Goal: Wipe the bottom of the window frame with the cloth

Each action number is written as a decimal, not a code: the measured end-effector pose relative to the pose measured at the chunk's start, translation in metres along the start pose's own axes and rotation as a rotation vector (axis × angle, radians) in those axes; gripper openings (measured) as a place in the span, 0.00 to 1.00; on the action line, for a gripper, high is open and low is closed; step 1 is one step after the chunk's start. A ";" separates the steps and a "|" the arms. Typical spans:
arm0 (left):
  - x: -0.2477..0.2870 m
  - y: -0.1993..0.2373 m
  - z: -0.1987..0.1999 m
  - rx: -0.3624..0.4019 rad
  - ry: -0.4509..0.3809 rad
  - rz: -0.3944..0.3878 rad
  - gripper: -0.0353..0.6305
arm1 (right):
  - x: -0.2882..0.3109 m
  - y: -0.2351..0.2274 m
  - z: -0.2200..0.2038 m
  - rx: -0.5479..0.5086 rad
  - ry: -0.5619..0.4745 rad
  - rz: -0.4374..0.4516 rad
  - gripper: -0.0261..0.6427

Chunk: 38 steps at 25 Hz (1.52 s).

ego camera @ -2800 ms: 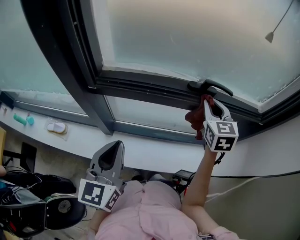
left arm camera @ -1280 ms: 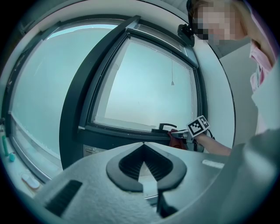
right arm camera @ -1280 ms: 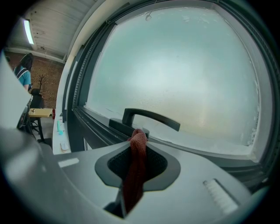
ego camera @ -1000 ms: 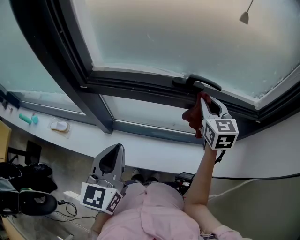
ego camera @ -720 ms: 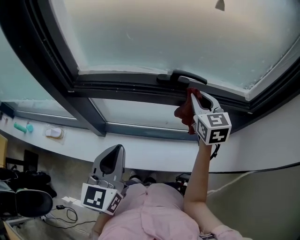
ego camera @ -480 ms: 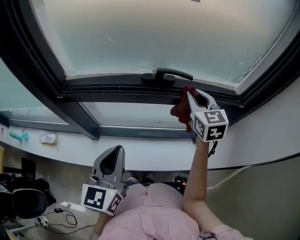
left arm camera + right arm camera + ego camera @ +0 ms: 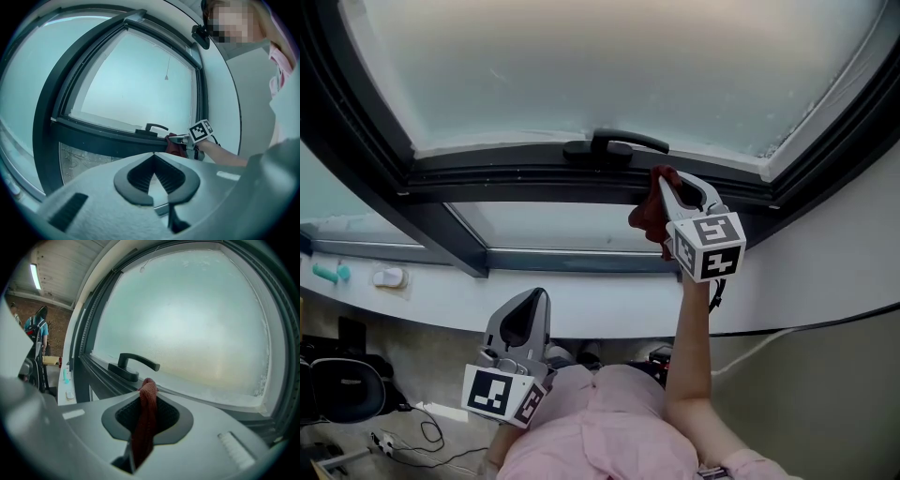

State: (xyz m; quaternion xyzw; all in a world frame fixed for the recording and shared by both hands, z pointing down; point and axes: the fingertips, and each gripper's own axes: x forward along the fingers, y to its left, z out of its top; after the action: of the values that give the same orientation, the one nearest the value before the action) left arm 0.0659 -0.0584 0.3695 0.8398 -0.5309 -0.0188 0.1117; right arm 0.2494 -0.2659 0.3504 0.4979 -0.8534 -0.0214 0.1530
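My right gripper is raised to the dark bottom rail of the window frame and is shut on a dark red cloth, which hangs to the left of the jaws. In the right gripper view the cloth sticks out between the jaws, just short of the black window handle. In the head view that handle sits just left of the cloth. My left gripper hangs low near the person's body, shut and holding nothing. The left gripper view shows its jaws closed, with the right gripper far off at the rail.
Frosted glass fills the pane above the rail. A white sill runs below a lower pane, with a small white object and a teal item at its left end. A cable crosses the wall at right.
My right gripper with the cloth has moved left along the bottom rail, from right of the handle to just beside it. The left gripper has stayed low.
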 end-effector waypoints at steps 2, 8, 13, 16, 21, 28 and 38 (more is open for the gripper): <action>0.002 -0.004 0.000 0.000 -0.003 -0.005 0.05 | 0.001 0.000 0.000 0.003 -0.002 0.007 0.12; 0.003 -0.004 0.001 0.003 -0.014 0.014 0.05 | -0.003 -0.006 -0.003 0.010 -0.003 0.012 0.12; 0.004 -0.005 0.000 0.001 -0.011 0.017 0.05 | -0.006 -0.013 -0.005 0.019 -0.002 0.008 0.12; 0.006 -0.008 0.002 0.004 -0.018 0.010 0.05 | -0.007 -0.016 -0.006 0.023 -0.005 0.007 0.12; 0.006 -0.006 0.005 0.009 -0.026 0.015 0.05 | -0.011 -0.024 -0.009 0.034 0.001 -0.008 0.12; 0.008 -0.006 0.008 0.011 -0.030 0.011 0.05 | -0.016 -0.036 -0.013 0.048 0.004 -0.027 0.12; 0.012 -0.010 0.009 0.014 -0.032 -0.004 0.05 | -0.024 -0.053 -0.018 0.069 0.001 -0.056 0.12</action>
State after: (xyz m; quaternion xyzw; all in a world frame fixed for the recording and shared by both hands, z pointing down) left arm 0.0790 -0.0669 0.3601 0.8414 -0.5309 -0.0285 0.0972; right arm 0.3103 -0.2695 0.3520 0.5264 -0.8393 0.0039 0.1356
